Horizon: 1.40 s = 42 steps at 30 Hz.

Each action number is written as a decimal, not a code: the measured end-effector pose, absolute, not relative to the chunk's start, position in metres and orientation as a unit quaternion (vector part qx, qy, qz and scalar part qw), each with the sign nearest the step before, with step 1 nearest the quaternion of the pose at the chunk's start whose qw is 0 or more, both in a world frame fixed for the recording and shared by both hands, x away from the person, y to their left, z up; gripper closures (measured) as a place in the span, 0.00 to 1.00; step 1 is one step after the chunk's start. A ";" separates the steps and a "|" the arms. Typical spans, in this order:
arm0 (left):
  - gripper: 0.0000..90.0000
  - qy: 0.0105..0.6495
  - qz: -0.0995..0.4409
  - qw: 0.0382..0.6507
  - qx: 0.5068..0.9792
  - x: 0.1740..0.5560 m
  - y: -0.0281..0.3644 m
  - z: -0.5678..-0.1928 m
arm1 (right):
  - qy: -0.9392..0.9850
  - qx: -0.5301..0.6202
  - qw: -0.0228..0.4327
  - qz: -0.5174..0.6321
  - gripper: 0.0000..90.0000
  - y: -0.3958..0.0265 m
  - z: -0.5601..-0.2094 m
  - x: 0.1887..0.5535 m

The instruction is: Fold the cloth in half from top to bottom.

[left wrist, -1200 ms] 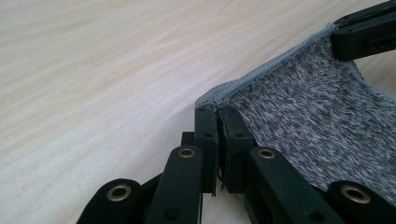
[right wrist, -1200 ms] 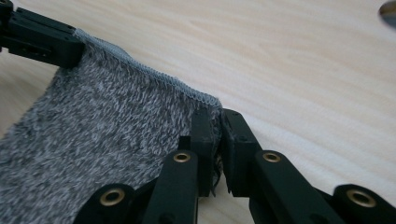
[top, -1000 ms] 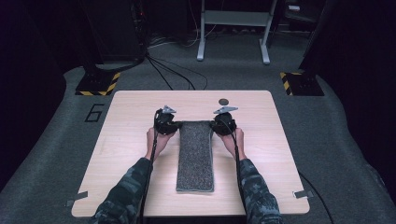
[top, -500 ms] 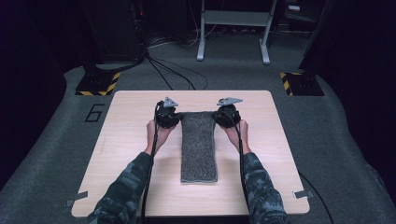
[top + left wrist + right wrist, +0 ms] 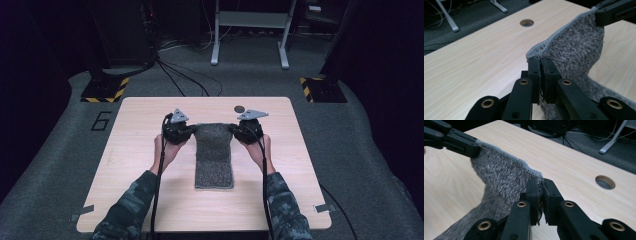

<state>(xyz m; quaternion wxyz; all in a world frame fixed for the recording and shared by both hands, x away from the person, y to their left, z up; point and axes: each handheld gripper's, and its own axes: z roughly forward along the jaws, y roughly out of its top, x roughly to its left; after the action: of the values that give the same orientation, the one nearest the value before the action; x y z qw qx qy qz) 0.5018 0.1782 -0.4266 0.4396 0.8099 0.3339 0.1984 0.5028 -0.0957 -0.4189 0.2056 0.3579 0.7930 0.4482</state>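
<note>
A grey fuzzy towel [image 5: 214, 152] lies lengthwise on the wooden table [image 5: 140, 150], its far end lifted off the surface. My left gripper [image 5: 192, 129] is shut on the towel's far left corner, and my right gripper [image 5: 233, 129] is shut on its far right corner. In the left gripper view the jaws pinch the stitched hem of the towel [image 5: 571, 47], with the other gripper holding the far corner at top right. In the right gripper view the jaws clamp the towel [image 5: 504, 175] at its hem, and the other gripper grips the corner at top left.
A round cable hole [image 5: 239, 108] sits in the table just beyond the right gripper. Bare tabletop lies to both sides of the towel. Grey carpet, cables and stand feet with yellow-black tape [image 5: 106, 91] surround the table.
Both grippers have risen and moved away from me, lifting the towel's far end. The near end of the towel has slid farther from the front edge.
</note>
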 end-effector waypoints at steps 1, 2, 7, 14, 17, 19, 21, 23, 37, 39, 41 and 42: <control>0.96 0.332 0.196 0.440 0.811 0.500 0.178 -0.428 | 0.794 0.356 0.203 0.448 0.93 -0.097 -0.420 0.499; 0.96 0.331 0.188 0.440 0.813 0.497 0.178 -0.430 | 0.797 0.353 0.202 0.447 0.93 -0.097 -0.421 0.497; 0.95 0.321 0.172 0.437 0.822 0.481 0.180 -0.438 | 0.803 0.345 0.197 0.444 0.93 -0.100 -0.429 0.478; 0.95 0.309 0.156 0.423 0.838 0.463 0.180 -0.453 | 0.817 0.332 0.187 0.432 0.93 -0.101 -0.444 0.461; 0.94 0.310 0.146 0.421 0.840 0.457 0.181 -0.458 | 0.820 0.329 0.186 0.429 0.92 -0.102 -0.449 0.455; 0.94 0.313 0.141 0.427 0.837 0.454 0.182 -0.462 | 0.821 0.329 0.181 0.430 0.92 -0.104 -0.453 0.451; 0.94 0.317 0.131 0.433 0.834 0.450 0.183 -0.466 | 0.822 0.329 0.179 0.430 0.92 -0.105 -0.457 0.447; 0.94 0.316 0.127 0.435 0.834 0.445 0.182 -0.470 | 0.821 0.330 0.177 0.430 0.92 -0.107 -0.462 0.443; 0.89 0.312 0.092 0.419 0.848 0.428 0.183 -0.495 | 0.836 0.324 0.160 0.412 0.88 -0.108 -0.487 0.410; 0.86 0.313 0.086 0.409 0.853 0.425 0.182 -0.497 | 0.839 0.327 0.158 0.406 0.87 -0.109 -0.489 0.406; 0.80 0.314 0.074 0.404 0.856 0.422 0.183 -0.500 | 0.841 0.327 0.151 0.404 0.85 -0.109 -0.491 0.402; 0.76 0.314 0.074 0.404 0.856 0.422 0.183 -0.500 | 0.841 0.327 0.151 0.404 0.85 -0.109 -0.491 0.402</control>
<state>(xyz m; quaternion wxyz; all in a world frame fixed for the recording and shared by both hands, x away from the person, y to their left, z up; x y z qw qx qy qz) 0.4224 0.1830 -0.5000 0.4039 0.8560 0.3141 0.0744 0.4018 -0.1093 -0.4907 0.1512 0.3269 0.8407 0.4043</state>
